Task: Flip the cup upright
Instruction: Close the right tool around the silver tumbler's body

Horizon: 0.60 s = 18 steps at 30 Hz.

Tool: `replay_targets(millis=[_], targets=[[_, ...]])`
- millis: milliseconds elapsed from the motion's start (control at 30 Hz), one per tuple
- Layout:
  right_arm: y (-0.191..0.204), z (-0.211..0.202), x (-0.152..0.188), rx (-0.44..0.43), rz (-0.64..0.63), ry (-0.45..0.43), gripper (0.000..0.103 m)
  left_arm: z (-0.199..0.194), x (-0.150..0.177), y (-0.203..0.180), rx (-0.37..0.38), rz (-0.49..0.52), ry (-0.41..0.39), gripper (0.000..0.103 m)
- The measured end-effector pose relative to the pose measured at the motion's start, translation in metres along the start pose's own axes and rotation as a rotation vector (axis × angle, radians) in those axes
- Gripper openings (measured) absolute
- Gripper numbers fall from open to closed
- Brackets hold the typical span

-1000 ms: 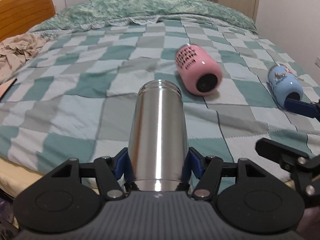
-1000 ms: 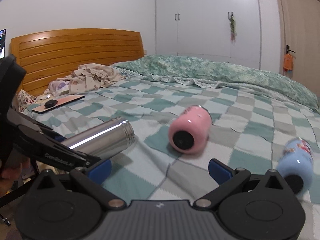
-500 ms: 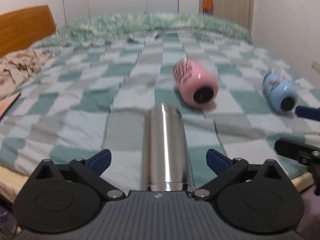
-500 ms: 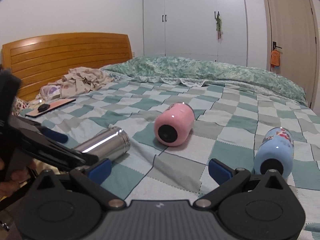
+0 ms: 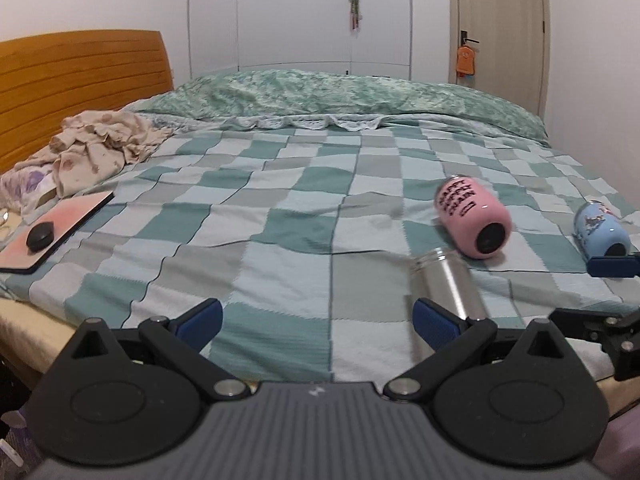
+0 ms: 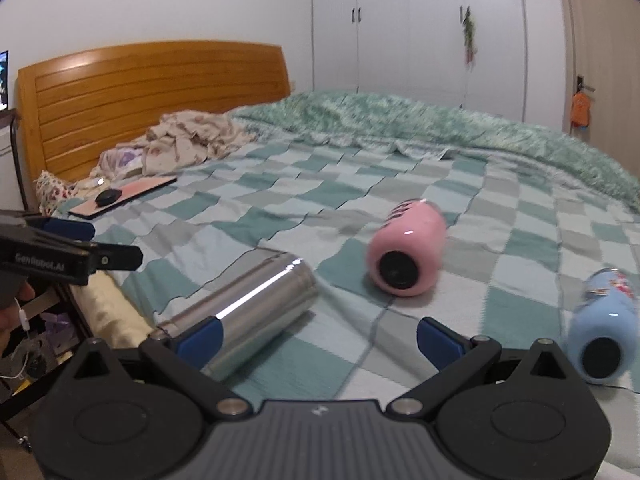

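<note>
Three cups lie on their sides on the checked blanket: one steel cup at about 7 o'clock in the right wrist view, one pink cup near the centre, one blue cup at 4 o'clock. One pink board sits at 9 o'clock in the left wrist view, carrying one black puck. One heap of crumpled cloth lies at 10 o'clock. Two grippers show, the left gripper and the right gripper.

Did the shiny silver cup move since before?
Yes. The silver cup left the left gripper and lies on the bed edge, right of the open jaws.
</note>
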State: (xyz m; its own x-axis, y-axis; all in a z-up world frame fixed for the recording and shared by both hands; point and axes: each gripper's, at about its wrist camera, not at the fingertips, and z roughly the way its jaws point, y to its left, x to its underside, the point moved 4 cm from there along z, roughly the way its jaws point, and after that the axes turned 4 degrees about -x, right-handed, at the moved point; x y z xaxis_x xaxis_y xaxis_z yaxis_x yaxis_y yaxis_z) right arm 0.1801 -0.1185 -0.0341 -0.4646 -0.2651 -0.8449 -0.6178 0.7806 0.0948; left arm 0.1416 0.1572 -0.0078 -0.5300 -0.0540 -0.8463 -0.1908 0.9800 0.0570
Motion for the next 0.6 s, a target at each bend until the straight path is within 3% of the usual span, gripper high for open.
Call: replay_targets(millis=[233,467,600], targets=[[0.013,0.052,-0.013,-0.066,0.103,0.107,0.103,0.014,0.012,0.012,-0.004,-0.002,0.012,0.103],[0.005,0.098,-0.018,-0.078,0.268,0.19,0.103,0.025,0.008,0.017,0.003,0.001,0.007,0.103],[-0.005,0.123,-0.014,-0.135,0.416,0.249,0.088,0.033,0.009,0.016,0.002,0.033,0.012,0.103]])
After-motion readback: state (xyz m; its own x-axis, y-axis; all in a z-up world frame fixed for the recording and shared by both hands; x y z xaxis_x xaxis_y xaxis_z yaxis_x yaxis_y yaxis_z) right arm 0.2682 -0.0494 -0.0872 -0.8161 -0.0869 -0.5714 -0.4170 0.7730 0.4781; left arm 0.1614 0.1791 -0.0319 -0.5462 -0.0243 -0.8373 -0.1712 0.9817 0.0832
